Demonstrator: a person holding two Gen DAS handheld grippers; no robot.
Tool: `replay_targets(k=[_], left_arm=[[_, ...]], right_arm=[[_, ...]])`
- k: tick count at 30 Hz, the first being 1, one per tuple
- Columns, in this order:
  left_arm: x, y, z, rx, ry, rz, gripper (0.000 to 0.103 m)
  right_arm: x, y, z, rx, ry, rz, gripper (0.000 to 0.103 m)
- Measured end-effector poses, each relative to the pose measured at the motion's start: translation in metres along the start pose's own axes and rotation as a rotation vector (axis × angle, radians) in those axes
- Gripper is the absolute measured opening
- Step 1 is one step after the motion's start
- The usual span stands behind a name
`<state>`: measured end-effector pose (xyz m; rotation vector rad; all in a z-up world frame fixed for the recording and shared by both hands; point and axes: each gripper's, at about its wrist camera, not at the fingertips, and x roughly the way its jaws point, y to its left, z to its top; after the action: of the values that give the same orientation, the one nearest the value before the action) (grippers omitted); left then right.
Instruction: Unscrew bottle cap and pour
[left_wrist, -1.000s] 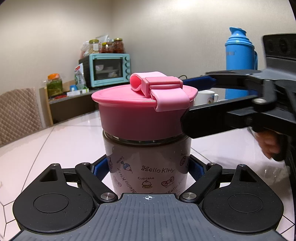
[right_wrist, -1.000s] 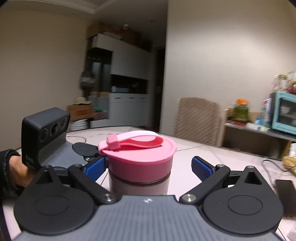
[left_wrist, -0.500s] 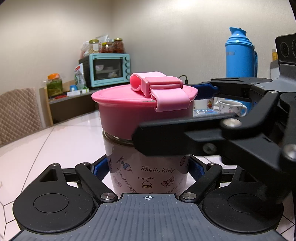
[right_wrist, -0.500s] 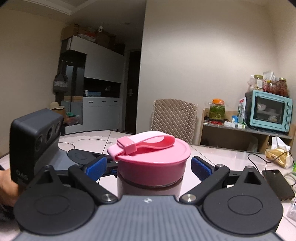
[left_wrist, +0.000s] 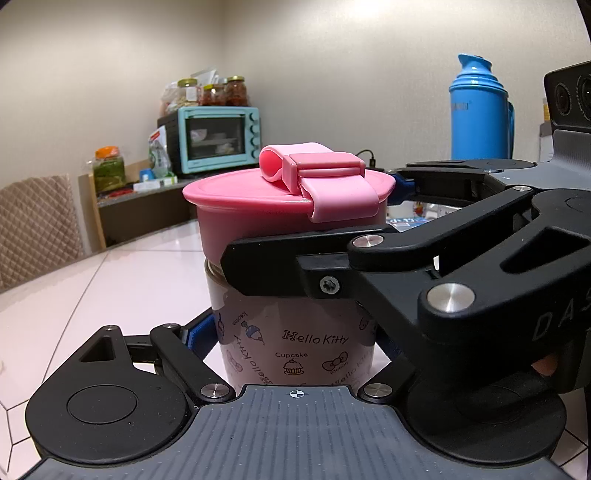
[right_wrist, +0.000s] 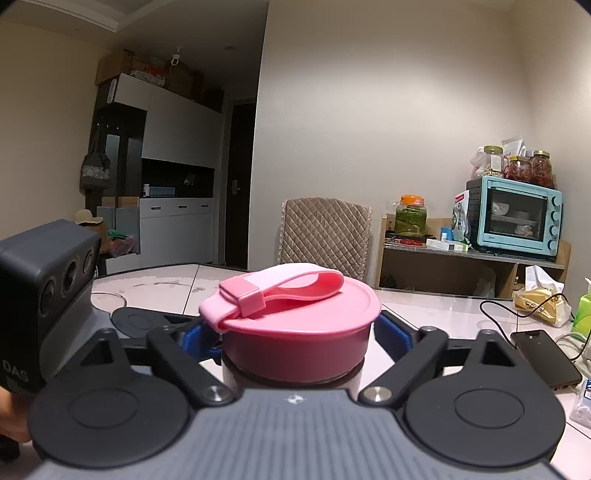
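While both tongs close in: a pink-capped bottle stands upright on a pale tiled surface (left_wrist: 122, 280), shown from two cameras.
Bottle (left_wrist: 291, 343): a pale pink body printed with "Hello Kitty", "Cupcake" and small cartoon drawings; it sits at the middle of both views.
Cap (left_wrist: 258, 221): a wide, deep pink lid on top of the bottle, with a lighter pink loop strap (left_wrist: 332, 188) folded flat across it.
Left tongs (left_wrist: 295, 339): blue pads pressed against either side of the bottle's printed body, low down, gripping it.
Right tongs (right_wrist: 297, 341): blue pads set against both sides of the cap; they reach in from the right of the left camera's view, one black finger crossing in front of the cap's lower edge.
Toaster oven (right_wrist: 513, 216): turquoise, on a wooden shelf against the far wall, with glass jars (right_wrist: 517, 166) on top.
Thermos (left_wrist: 480, 110): tall and blue, behind the right tongs.
Chair (right_wrist: 325, 232): quilted beige back, beyond the surface.
Phone (right_wrist: 545, 358): dark, lying flat on the surface to the right, near a black cable.
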<state>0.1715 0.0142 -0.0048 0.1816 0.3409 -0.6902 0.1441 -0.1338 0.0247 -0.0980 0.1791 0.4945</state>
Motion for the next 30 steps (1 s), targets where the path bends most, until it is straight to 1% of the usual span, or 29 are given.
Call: replay_targets(k=[4, 7, 8, 9, 11, 12, 14, 16, 17, 21, 24, 26, 29, 30], left_arm=[[0.0, 0.001, 0.0, 0.0, 0.0, 0.0, 0.09], [0.0, 0.001, 0.0, 0.0, 0.0, 0.0, 0.09], [0.0, 0.002, 0.0, -0.001, 0.0, -0.001, 0.09], [-0.001, 0.002, 0.0, -0.001, 0.0, 0.0, 0.09], [-0.001, 0.002, 0.0, -0.001, 0.0, 0.0, 0.09], [-0.001, 0.002, 0.0, 0.0, 0.0, 0.0, 0.09], [-0.001, 0.003, 0.0, 0.0, 0.0, 0.0, 0.09], [-0.001, 0.004, 0.0, -0.002, 0.0, -0.001, 0.09], [-0.001, 0.004, 0.0, -0.001, 0.0, -0.001, 0.09], [-0.001, 0.006, 0.0, -0.003, 0.001, -0.001, 0.09], [-0.001, 0.008, 0.0, -0.005, 0.0, -0.004, 0.09], [-0.001, 0.008, 0.001, -0.004, 0.0, -0.003, 0.09], [-0.001, 0.01, 0.001, -0.004, 0.0, -0.003, 0.09], [-0.001, 0.01, 0.001, -0.004, 0.0, -0.002, 0.09]], right_arm=[[-0.001, -0.007, 0.0, -0.001, -0.001, 0.044, 0.085], [-0.002, -0.018, 0.001, -0.015, 0.002, 0.113, 0.085], [-0.001, -0.024, 0.002, -0.022, 0.006, 0.153, 0.085], [0.0, -0.033, 0.003, -0.041, 0.011, 0.21, 0.085], [0.001, -0.042, 0.005, -0.061, 0.016, 0.269, 0.085], [0.004, -0.055, 0.006, -0.068, 0.023, 0.346, 0.085], [0.008, -0.068, 0.009, -0.088, 0.031, 0.434, 0.085], [0.011, -0.076, 0.013, -0.11, 0.036, 0.497, 0.085], [0.015, -0.084, 0.014, -0.131, 0.038, 0.555, 0.085], [0.025, -0.104, 0.018, -0.125, 0.029, 0.703, 0.085], [0.027, -0.105, 0.02, -0.119, 0.031, 0.73, 0.085], [0.024, -0.102, 0.023, -0.124, 0.034, 0.709, 0.085], [0.017, -0.097, 0.024, -0.13, 0.035, 0.654, 0.098], [0.014, -0.095, 0.024, -0.13, 0.033, 0.632, 0.098]])
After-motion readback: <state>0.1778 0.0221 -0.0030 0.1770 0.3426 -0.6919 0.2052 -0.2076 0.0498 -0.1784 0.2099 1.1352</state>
